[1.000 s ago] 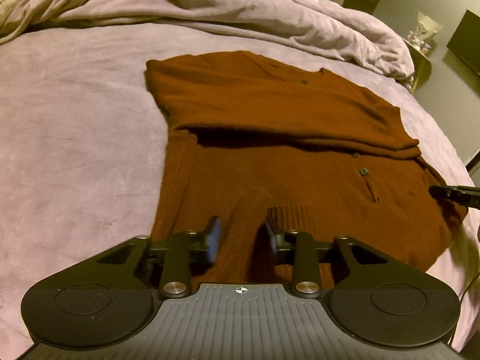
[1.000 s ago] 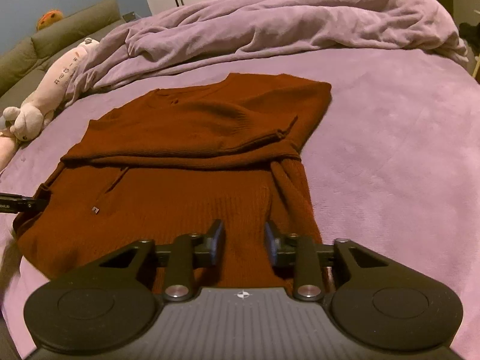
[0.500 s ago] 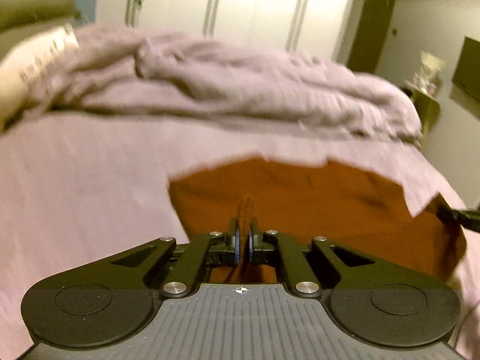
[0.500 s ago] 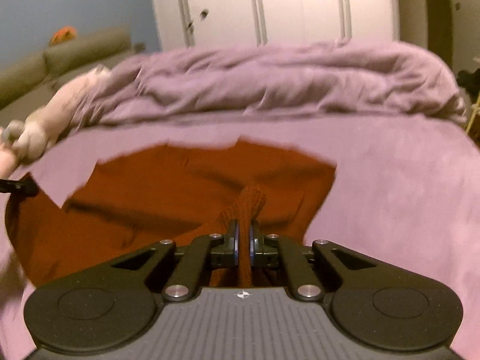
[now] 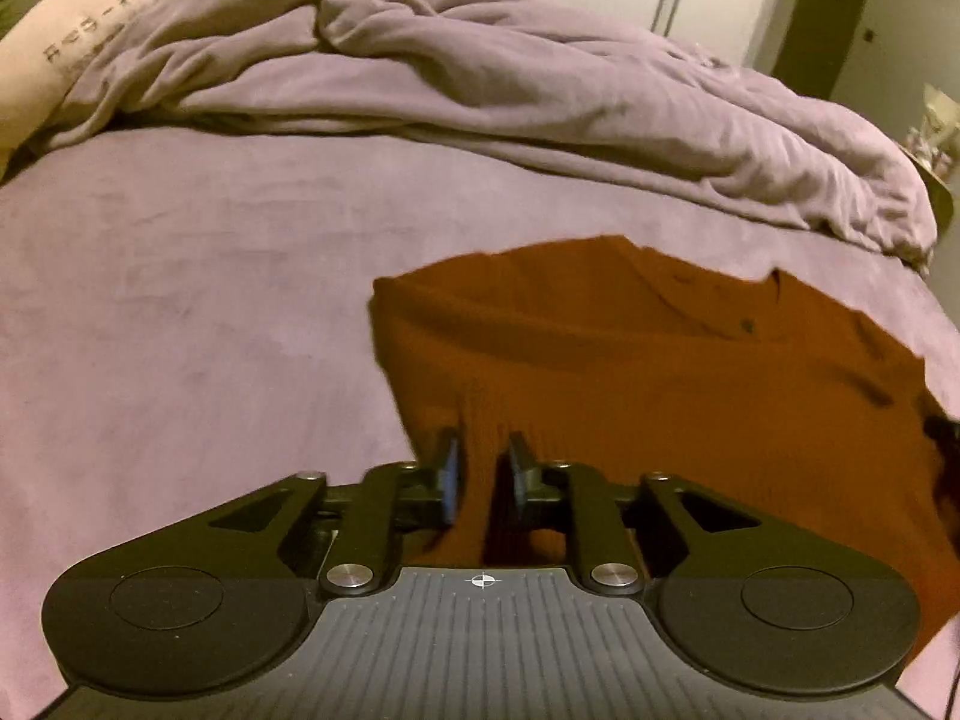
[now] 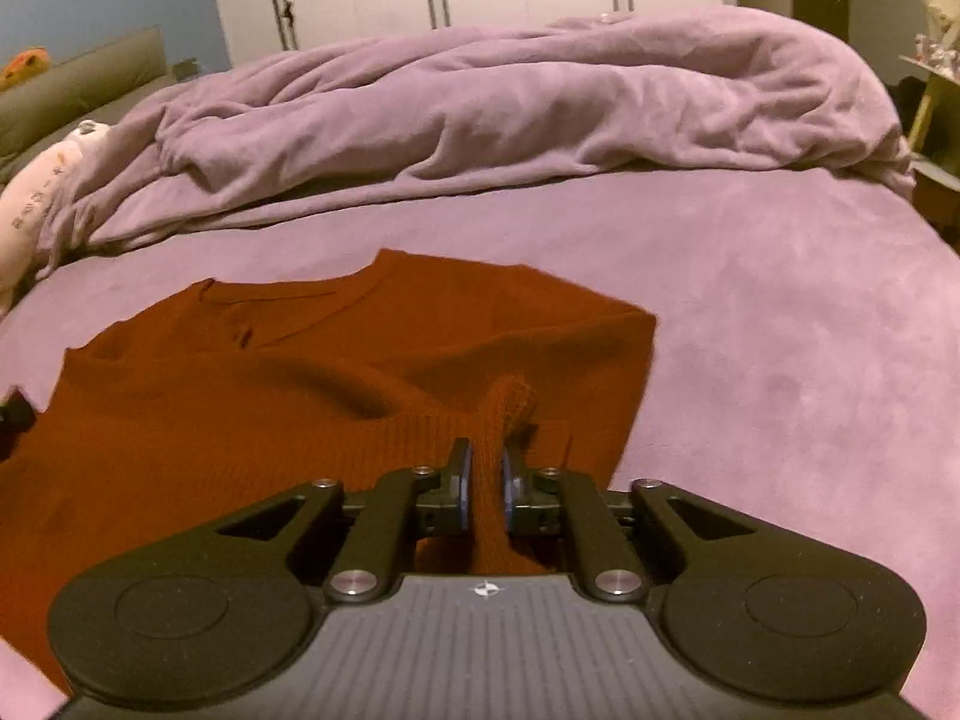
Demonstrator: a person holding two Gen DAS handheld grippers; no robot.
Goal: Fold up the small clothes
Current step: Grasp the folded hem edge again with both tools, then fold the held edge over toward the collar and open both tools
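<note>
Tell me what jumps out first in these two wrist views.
The rust-brown sweater dominates, spread on the purple bedsheet. Each tool has a ridge of its knit between its fingers: the left tool with gaps beside the cloth, the right tool pinching it tight. Behind lies a rumpled lilac duvet, a pale plush toy at its left end.

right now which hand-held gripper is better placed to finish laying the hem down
Right. The right hand-held gripper has its pads close against a pinch of the sweater hem; the left hand-held gripper already stands wider, with gaps beside the fabric.
</note>
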